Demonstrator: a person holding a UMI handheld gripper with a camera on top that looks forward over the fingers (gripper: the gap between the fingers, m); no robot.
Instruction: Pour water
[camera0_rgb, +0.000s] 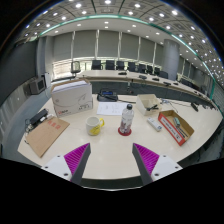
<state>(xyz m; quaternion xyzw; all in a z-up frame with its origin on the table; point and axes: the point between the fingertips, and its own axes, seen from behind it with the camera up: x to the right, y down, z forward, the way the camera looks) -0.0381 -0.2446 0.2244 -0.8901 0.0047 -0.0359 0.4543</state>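
A clear water bottle (126, 120) with a red cap and red base stands upright on the pale table (112, 152), beyond my fingers. A yellow mug (93, 125) sits just left of it, a small gap between them. My gripper (112, 158) is open, its two magenta pads (77, 156) spread wide over bare tabletop. Nothing lies between the fingers. Both bottle and mug are well ahead of the fingertips.
A flat cardboard piece (45, 135) lies at the left. A white box (72, 97) stands behind the mug. An orange box (177, 126) and a small white object (153, 124) lie at the right. Desks and chairs fill the room behind.
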